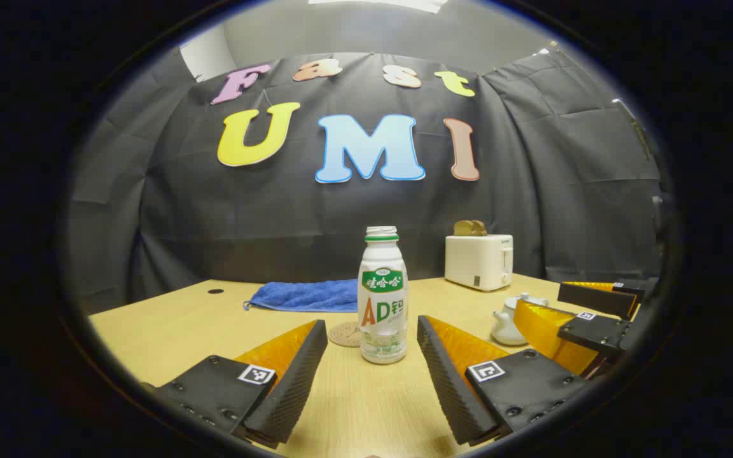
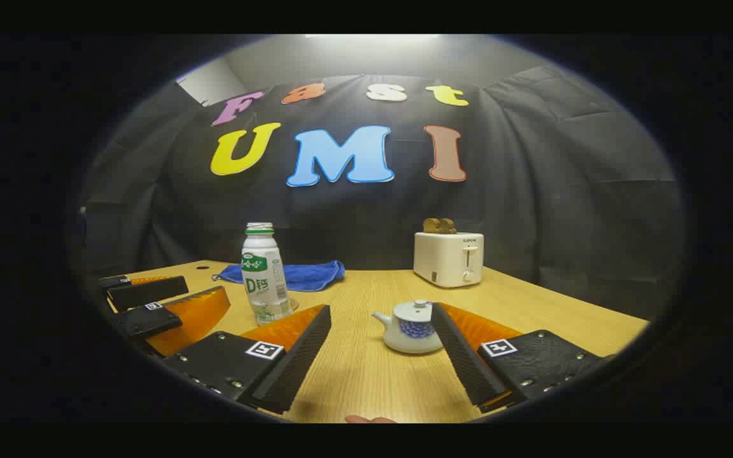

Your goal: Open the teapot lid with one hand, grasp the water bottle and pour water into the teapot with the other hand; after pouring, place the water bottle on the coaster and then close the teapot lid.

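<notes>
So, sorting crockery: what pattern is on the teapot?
White teapot with blue scale-like pattern; right gripper view.

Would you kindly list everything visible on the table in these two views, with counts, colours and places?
water bottle: one, white with green label, uncapped, upright, centre-left
coaster: one, tan, round, just behind the bottle
teapot: one, white with blue pattern, lid on, right of bottle
towel: one, blue, back of table
toaster: one, white, back right, brown slices in its slots
table: one, light wood
left gripper: jaws open, facing the bottle
right gripper: jaws open, facing the teapot
</notes>
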`<state>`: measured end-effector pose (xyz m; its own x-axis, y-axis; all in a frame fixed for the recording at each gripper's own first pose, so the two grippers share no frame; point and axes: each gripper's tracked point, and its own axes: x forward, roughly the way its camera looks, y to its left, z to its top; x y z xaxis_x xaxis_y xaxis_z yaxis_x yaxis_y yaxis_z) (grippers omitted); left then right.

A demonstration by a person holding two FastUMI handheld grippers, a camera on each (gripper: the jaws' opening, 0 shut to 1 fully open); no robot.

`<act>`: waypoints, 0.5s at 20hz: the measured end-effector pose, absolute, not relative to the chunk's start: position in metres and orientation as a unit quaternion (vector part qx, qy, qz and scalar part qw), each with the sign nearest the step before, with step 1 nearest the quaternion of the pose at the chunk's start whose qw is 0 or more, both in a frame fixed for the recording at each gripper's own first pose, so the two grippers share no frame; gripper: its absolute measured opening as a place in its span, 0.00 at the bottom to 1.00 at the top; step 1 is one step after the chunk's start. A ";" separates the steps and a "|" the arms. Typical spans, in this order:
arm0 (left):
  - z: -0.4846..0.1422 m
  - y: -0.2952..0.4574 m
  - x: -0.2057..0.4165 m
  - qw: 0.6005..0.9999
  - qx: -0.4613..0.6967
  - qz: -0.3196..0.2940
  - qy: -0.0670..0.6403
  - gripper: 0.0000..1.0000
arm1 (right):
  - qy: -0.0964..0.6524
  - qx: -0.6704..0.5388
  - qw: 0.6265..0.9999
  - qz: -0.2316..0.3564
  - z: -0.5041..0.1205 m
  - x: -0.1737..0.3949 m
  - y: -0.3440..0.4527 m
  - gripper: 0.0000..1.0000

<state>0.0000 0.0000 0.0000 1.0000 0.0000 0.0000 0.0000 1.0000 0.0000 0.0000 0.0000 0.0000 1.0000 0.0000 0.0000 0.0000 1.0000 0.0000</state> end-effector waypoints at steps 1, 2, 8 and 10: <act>0.000 0.000 0.000 1.000 0.000 0.000 0.000 0.95 | 0.000 0.000 1.000 0.000 0.000 0.000 0.000 0.97; 0.000 0.000 0.000 1.000 0.000 0.000 0.000 0.95 | 0.000 0.000 1.000 0.000 0.000 0.000 0.000 0.97; 0.000 0.000 0.000 1.000 0.000 0.000 0.000 0.95 | 0.000 0.000 1.000 0.002 0.000 -0.002 -0.001 0.97; 0.000 0.000 0.000 1.000 0.000 0.000 0.000 1.00 | 0.000 0.000 1.000 -0.001 0.000 -0.004 -0.005 0.97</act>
<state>-0.0001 -0.0002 -0.0001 1.0000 0.0007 -0.0006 -0.0007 1.0000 -0.0006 -0.0037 -0.0048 -0.0004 1.0000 -0.0016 0.0005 0.0016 1.0000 0.0010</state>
